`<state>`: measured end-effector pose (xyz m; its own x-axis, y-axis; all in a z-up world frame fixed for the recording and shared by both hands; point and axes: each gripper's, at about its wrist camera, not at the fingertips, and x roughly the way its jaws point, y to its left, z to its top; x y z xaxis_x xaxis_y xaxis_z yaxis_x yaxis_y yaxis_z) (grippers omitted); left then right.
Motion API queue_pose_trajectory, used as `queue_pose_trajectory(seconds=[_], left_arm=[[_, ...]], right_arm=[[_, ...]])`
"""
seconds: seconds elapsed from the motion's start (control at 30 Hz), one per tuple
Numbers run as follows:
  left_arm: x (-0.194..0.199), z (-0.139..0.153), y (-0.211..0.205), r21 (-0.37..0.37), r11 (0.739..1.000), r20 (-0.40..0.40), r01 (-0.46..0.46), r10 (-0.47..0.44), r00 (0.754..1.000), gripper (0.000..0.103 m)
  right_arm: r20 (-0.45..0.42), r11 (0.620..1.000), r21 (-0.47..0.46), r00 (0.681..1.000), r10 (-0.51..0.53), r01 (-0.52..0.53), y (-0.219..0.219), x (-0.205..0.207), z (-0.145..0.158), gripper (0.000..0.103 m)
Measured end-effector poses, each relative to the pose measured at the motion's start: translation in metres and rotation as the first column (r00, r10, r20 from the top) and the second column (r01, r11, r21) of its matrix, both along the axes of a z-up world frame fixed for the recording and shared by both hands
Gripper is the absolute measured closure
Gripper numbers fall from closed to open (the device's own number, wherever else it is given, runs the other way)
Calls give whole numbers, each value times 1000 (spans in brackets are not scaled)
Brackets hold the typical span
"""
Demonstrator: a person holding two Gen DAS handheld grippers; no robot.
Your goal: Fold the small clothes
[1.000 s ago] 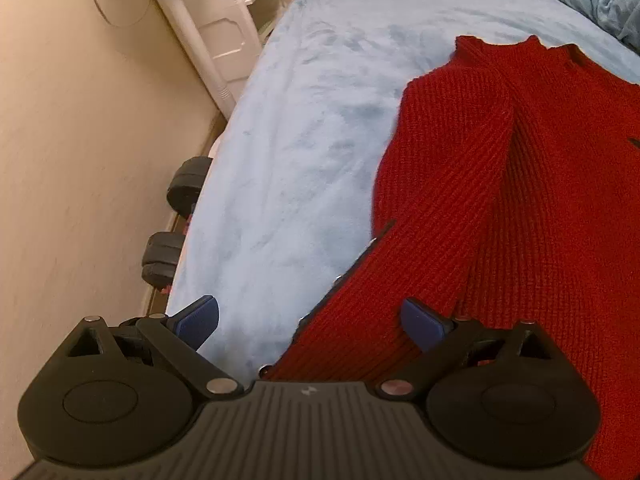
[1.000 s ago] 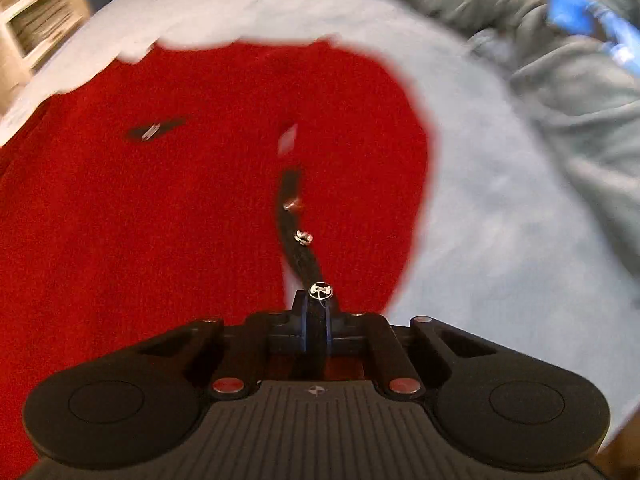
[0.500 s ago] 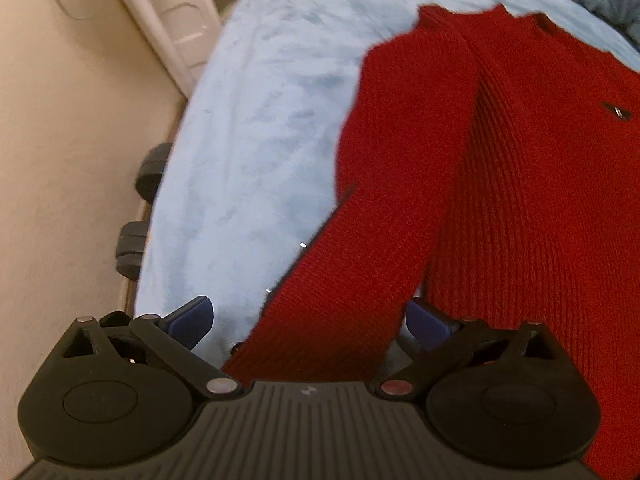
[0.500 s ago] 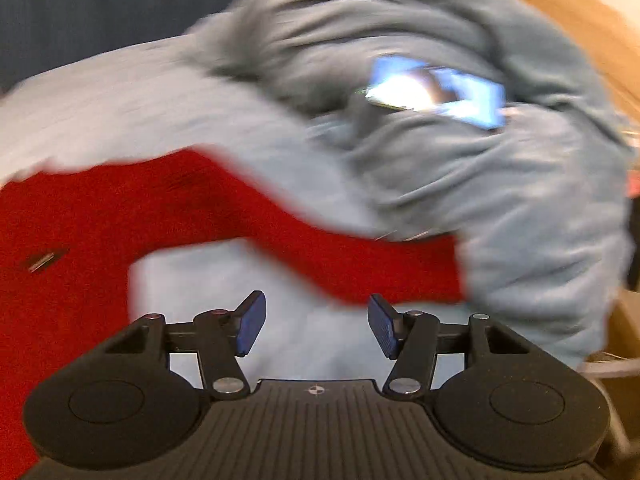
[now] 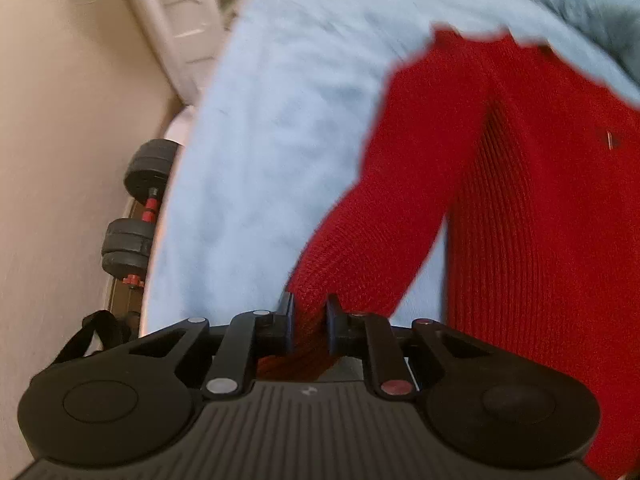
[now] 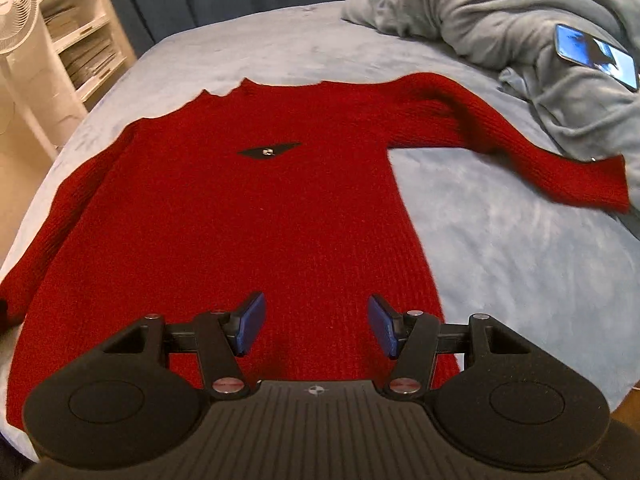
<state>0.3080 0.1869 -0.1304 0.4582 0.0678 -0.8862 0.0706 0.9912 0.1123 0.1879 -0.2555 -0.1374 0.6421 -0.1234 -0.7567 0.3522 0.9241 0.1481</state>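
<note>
A red knit sweater [image 6: 256, 216] lies flat, front up, on the light blue bed [image 6: 520, 264], with a small black diamond patch [image 6: 268, 152] on its chest. Its right sleeve [image 6: 532, 152] stretches out toward the grey blanket. My right gripper [image 6: 314, 326] is open and empty, low over the sweater's hem. In the left wrist view my left gripper [image 5: 308, 320] is shut on the cuff end of the sweater's left sleeve [image 5: 380, 216], which runs up to the shoulder; the body [image 5: 552, 208] lies to the right.
A crumpled grey blanket [image 6: 500, 12] with a phone [image 6: 596, 56] on it lies at the back right of the bed. A white shelf [image 6: 76, 44] and fan [image 6: 16, 4] stand at the left. Black dumbbells [image 5: 136, 208] lie on the floor beside the bed's left edge.
My left gripper has closed on the left sleeve's cuff. My right gripper let go of the right sleeve, leaving it stretched out, and swung back over the hem, open.
</note>
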Motion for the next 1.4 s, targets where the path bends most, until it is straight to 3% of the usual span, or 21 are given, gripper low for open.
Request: queue_pose_trajectory(seconds=[0.13,0.23,0.3,0.37,0.43,0.5,0.6,0.67,0.7,0.73,0.83,0.9,1.0,1.1,1.23,1.37,1.4], left_arm=[[35,50,43,-86,982,84,-166,173,981,88],[69,99,66,-214,934,61,-285,304,951,88],[89,133,60,-299,899,19,-320,341,940,88],[108,166,31,-385,880,13,-279,308,951,88],[126,194,-21,-425,886,35,-188,223,974,88],[141,214,-87,-466,882,62,-76,118,991,88],[146,218,-211,-530,843,75,92,-62,995,84],[140,200,-281,-563,809,47,169,-173,984,53],[137,190,-308,-565,800,31,202,-224,974,23],[134,183,-324,-544,808,35,226,-247,968,12],[137,170,-313,-472,847,97,246,-228,969,10],[145,163,-270,-442,876,128,194,-153,980,5],[166,147,-209,-324,945,180,50,10,984,0],[189,115,-178,-283,959,110,-20,53,992,1],[217,73,-196,-188,981,34,38,-32,999,1],[246,28,-211,-59,994,2,88,-88,996,1],[257,16,-216,-34,996,-10,82,-83,997,14]], right_arm=[[5,1000,-15,1000,12,-12,-2,6,5,44],[9,1000,-16,1000,14,-14,-1,6,6,44],[9,1000,-1,1000,4,-4,-4,6,2,44],[-1,1000,19,1000,-6,6,-6,7,-6,44],[-22,999,40,1000,-12,13,-7,9,-16,44],[-37,998,54,999,-14,16,-8,8,-23,44],[-42,998,55,999,-17,20,-12,3,-29,44],[-48,998,57,998,-29,32,-20,1,-30,44],[-48,997,61,998,-40,42,-26,0,-31,44],[-47,997,66,998,-48,51,-31,-2,-31,44],[-29,994,83,997,-65,67,-51,-7,-31,44],[-8,994,88,998,-60,60,-63,-4,-30,44],[41,991,116,997,-68,63,-79,13,-29,44],[99,975,200,989,-114,93,-93,41,-29,43],[117,956,267,981,-157,121,-101,81,-37,37],[33,972,200,990,-137,128,-97,128,-59,35],[4,977,177,992,-124,121,-94,137,-65,36]])
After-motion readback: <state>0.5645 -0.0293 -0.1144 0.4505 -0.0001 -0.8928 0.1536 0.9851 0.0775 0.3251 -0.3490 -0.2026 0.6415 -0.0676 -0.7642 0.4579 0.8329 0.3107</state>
